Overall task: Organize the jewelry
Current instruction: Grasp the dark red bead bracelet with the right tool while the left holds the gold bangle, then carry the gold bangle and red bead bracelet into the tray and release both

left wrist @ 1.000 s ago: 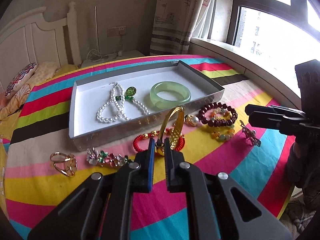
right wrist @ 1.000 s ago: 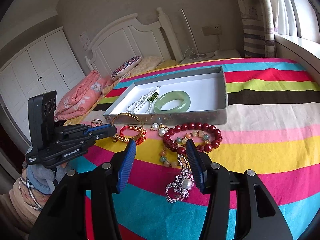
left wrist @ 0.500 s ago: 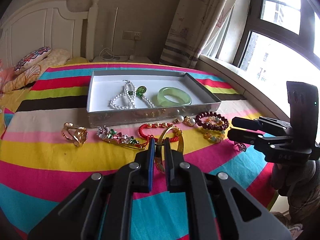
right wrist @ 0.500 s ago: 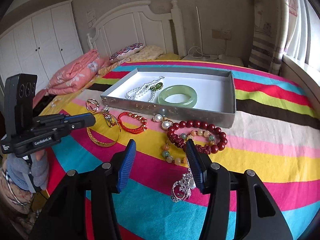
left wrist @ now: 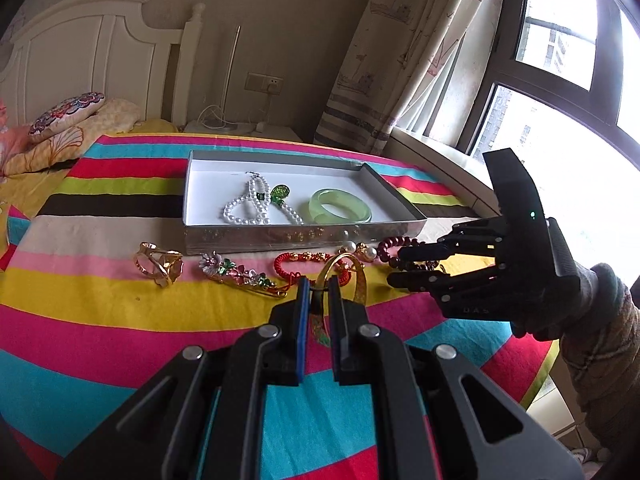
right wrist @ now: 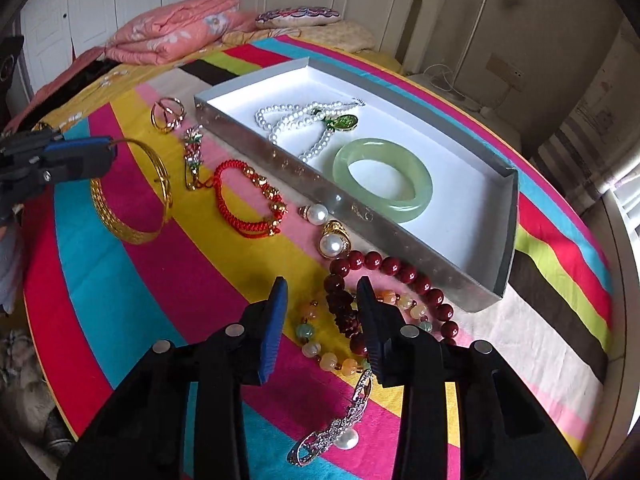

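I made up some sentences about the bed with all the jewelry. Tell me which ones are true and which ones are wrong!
1. The green bangle lies inside the silver box. True.
2. The left gripper holds the pearl necklace. False: it is shut on the gold bangle; the pearl necklace lies in the box.
3. The red cord bracelet is on the striped blanket, outside the box. True.
4. The right gripper is gripping the silver brooch. False: its jaws, just closing, stand open over the beaded bracelets; the brooch lies loose.
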`<move>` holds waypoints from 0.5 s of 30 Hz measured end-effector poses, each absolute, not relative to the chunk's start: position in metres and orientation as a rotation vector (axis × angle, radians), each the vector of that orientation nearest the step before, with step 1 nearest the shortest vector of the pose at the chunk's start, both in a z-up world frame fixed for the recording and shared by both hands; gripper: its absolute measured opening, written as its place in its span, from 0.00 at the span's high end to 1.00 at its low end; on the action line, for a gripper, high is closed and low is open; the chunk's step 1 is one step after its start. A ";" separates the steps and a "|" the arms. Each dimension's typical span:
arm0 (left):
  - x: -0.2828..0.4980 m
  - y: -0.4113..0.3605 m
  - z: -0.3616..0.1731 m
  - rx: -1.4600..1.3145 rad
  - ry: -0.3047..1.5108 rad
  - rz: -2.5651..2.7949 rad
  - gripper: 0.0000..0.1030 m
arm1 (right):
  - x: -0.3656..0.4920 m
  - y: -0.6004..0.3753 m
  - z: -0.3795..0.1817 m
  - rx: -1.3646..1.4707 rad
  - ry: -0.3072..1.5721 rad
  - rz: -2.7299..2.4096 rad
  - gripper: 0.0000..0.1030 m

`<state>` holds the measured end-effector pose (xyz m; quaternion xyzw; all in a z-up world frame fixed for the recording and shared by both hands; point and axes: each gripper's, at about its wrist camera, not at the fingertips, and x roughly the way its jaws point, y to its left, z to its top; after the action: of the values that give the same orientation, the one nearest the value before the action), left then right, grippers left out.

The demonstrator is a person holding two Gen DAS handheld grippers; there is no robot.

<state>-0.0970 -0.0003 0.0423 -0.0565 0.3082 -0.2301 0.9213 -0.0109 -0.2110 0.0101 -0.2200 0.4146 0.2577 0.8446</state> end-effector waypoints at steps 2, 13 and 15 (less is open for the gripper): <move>-0.099 0.000 0.044 -0.113 0.629 -0.464 0.92 | -0.015 -0.213 0.009 -0.468 0.853 0.540 0.76; -0.105 -0.006 0.045 -0.067 0.625 -0.436 0.92 | -0.054 -0.249 0.041 -0.227 0.644 0.514 0.86; -0.106 -0.007 0.044 -0.060 0.625 -0.435 0.92 | -0.058 -0.258 0.049 -0.143 0.620 0.532 0.86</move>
<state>-0.1060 -0.0073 0.0443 -0.0293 0.3048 -0.2123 0.9280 -0.0576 -0.2583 0.0486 -0.0694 0.3013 0.2584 0.9152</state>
